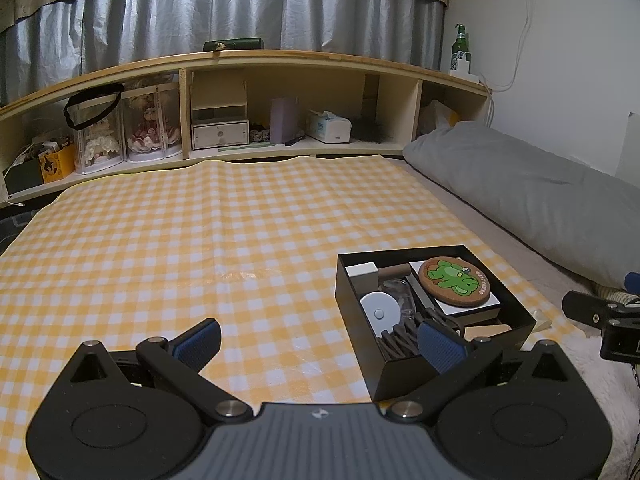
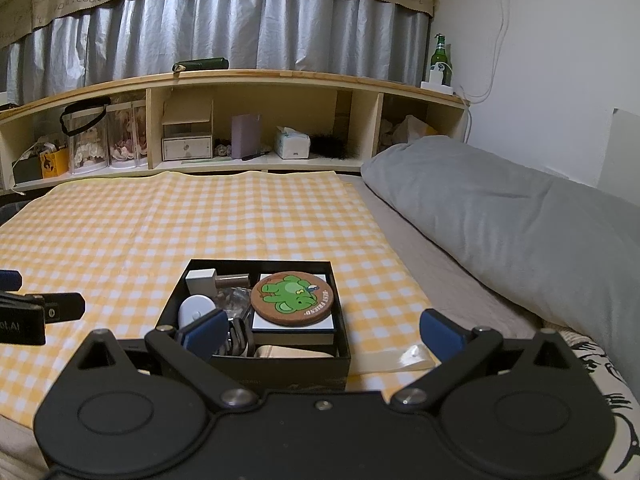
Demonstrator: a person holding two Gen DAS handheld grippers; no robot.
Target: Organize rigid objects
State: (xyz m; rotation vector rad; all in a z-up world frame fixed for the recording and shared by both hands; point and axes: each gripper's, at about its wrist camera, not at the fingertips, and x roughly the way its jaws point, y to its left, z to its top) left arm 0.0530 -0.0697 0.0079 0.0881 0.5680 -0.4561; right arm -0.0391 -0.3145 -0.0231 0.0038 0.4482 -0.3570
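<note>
1. Left gripper (image 1: 320,344): fingers spread wide, holding nothing.
2. Right gripper (image 2: 322,330): fingers spread wide, holding nothing.
3. Black box (image 2: 280,364): on the checkered cloth (image 2: 160,220), filled; frog coaster (image 2: 294,298) lies on top, right side.

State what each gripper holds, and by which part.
Nothing is held. The left gripper and right gripper are both open and empty, near the black box.

box (image 1: 404,376) contents partly hidden by tongs (image 1: 320,344)
</note>
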